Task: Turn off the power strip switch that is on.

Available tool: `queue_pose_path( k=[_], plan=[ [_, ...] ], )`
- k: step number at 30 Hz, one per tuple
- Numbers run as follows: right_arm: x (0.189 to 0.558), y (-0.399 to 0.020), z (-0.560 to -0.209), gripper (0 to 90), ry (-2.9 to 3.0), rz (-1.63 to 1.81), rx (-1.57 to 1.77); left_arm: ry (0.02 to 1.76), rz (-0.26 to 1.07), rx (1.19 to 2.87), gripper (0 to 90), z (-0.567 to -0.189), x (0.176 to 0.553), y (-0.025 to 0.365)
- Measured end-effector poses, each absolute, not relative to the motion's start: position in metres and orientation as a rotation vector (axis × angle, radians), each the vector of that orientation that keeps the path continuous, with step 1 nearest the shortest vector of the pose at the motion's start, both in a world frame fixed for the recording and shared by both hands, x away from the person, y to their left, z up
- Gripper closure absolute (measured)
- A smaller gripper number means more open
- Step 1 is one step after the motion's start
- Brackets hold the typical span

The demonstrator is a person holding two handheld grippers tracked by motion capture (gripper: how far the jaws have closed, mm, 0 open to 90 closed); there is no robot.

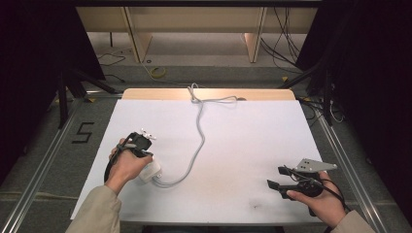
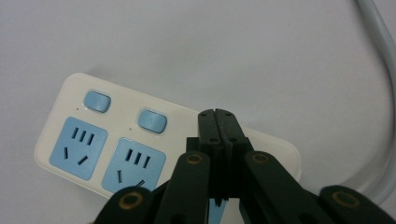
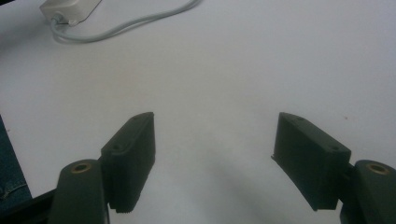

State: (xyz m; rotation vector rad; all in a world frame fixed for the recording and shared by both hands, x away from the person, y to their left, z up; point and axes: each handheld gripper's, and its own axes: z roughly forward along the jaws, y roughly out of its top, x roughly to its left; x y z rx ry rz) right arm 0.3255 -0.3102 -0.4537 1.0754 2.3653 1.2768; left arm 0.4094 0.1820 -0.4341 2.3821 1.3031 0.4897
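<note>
A white power strip [image 2: 116,140] with blue sockets and two blue switches lies on the white table [image 1: 243,141], near its left front. A grey cable [image 1: 199,141] runs from the strip to the table's far edge. A hand holds my left gripper [image 2: 218,114] tips-down over the strip's top face, just right of the second switch [image 2: 153,121]; its jaws are shut with nothing between them. In the high view the left gripper [image 1: 143,151] sits above the strip [image 1: 151,173]. Low over bare table at the right front, my right gripper [image 1: 277,177] stands open and empty.
The right gripper view looks past its own gripper [image 3: 212,140] to the strip's cable end [image 3: 70,9] and the looping cable [image 3: 126,23] at top left. A wooden board edge [image 1: 209,93] borders the table's far side. Black stands and cables flank the table.
</note>
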Motion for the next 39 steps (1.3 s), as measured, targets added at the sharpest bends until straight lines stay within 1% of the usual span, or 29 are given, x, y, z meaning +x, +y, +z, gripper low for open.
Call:
queue_pose_path(
  k=[39],
  plan=[
    [0.3253,-0.3096,-0.4542,30.0,2.371,1.277,1.073,1.308,0.443,2.450,89.8,-0.4402,0.4153,0.1781]
  ],
)
